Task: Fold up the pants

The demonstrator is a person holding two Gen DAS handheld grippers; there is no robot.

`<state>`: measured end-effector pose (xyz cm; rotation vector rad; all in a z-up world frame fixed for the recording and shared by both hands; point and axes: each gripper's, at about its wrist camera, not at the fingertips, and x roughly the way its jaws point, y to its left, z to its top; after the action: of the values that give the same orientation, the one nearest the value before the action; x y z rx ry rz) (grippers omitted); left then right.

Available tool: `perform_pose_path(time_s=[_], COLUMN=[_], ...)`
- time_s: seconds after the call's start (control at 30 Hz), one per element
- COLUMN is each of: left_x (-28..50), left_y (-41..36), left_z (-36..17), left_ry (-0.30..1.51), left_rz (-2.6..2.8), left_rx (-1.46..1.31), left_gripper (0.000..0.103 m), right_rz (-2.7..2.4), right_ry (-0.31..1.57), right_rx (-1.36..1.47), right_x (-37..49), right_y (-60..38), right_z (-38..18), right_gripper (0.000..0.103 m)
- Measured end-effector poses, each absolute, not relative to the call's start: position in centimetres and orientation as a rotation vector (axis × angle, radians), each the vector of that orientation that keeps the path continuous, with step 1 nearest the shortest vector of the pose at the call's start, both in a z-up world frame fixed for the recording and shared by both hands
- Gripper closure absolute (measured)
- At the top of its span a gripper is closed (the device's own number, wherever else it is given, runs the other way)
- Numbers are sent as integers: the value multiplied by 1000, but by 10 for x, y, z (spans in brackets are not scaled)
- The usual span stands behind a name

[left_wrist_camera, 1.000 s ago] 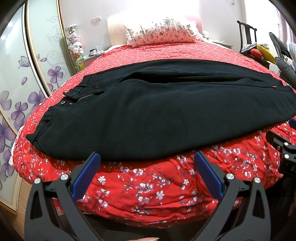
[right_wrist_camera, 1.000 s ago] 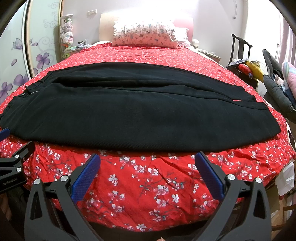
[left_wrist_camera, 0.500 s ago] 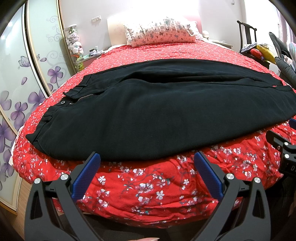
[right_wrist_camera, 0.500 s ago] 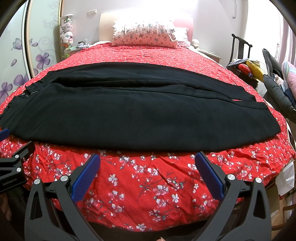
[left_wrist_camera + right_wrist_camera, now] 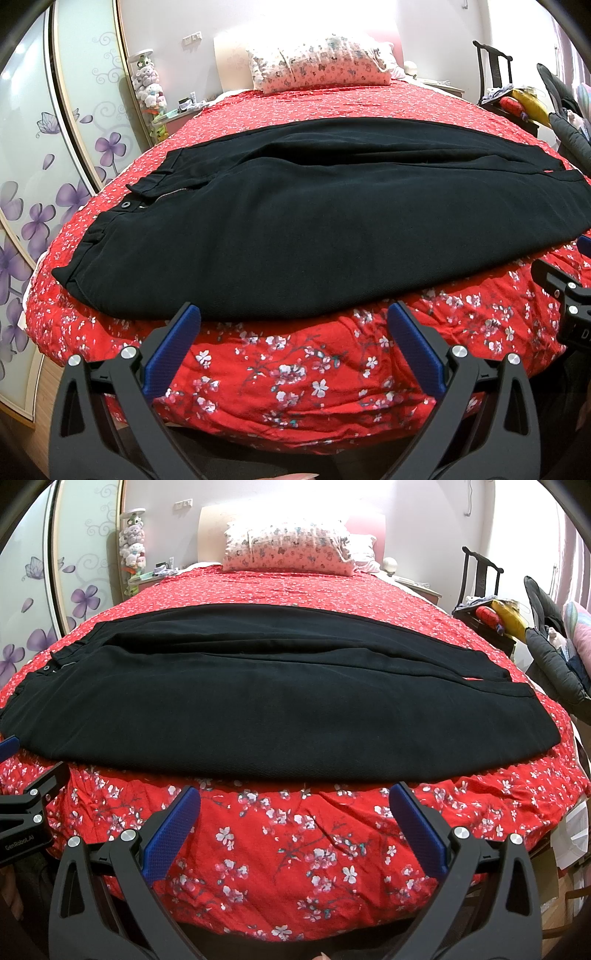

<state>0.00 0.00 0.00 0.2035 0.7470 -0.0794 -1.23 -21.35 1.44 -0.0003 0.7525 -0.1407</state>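
**Both grippers wide open at the foot of the bed, pants laid flat ahead**

Our left gripper [image 5: 293, 325] hangs at the near edge of the bed [image 5: 295, 376] with its blue-padded fingers [image 5: 171, 349] spread wide, nothing between them and nothing touching them. They sit just short of the near hem line of the black pants [image 5: 314, 229]. At the far right of this view we see part of our right gripper [image 5: 565, 299] beside us.

Our right gripper [image 5: 295, 805] is likewise fully spread, its fingers [image 5: 419, 830] empty and clear of the cloth, over the red flowered bedspread [image 5: 295, 849].

The pants lie flat across the bed from side to side, waistband with its button [image 5: 126, 204] and zip to the left, leg ends to the right, one leg lying partly over the other.

Round the room, from the left: a sliding wardrobe door with purple flowers [image 5: 55, 177], a stack of soft toys [image 5: 132, 550] by the headboard, a patterned pillow [image 5: 288, 548] at the head of the bed, then a dark wooden chair [image 5: 480, 579] heaped with things, and a grey padded garment [image 5: 550, 657] at the right edge.
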Motion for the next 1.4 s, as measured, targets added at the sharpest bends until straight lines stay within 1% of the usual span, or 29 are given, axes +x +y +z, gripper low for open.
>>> perform_pose_path(time_s=[1.23,1.4], left_x=[0,1], left_y=[0,0], left_z=[0,4], left_ry=[747,749], left_rz=[-79,-77], left_rx=[204,199], left_gripper=[2,2], right_rz=[-134,-107], right_ry=[754,726], right_rx=[8,47], right_x=[-12,-11], right_y=[-213,-227], right_z=[13,19], right_gripper=[1,1])
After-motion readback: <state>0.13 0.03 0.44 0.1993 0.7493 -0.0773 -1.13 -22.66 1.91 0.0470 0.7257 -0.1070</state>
